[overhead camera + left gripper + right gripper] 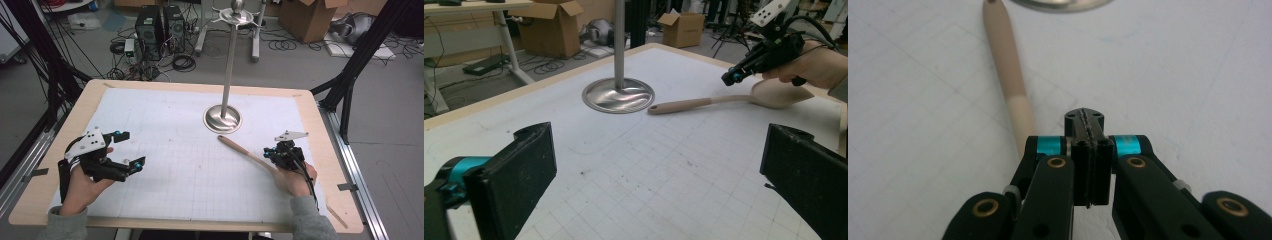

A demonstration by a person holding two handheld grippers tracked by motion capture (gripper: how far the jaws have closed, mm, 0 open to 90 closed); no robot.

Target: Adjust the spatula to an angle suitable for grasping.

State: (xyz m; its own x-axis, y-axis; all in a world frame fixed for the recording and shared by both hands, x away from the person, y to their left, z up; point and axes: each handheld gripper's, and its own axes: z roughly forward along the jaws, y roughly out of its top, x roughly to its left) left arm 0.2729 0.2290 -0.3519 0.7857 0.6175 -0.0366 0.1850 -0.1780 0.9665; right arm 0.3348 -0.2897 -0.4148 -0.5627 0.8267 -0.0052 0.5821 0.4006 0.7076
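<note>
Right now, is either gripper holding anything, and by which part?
Nothing is held. The right gripper is shut on nothing beside the wooden spoon; the left gripper is open.

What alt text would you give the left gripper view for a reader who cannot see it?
A beige wooden spoon lies on the white gridded table, its handle tip near the round steel base of a pole stand. The right gripper, shut, hovers above the spoon near its bowl. In the foreground the left gripper stands wide open, holding nothing.

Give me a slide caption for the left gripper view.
Open left gripper faces a beige spoon lying by the metal stand base, with the right gripper shut just above the spoon.
</note>
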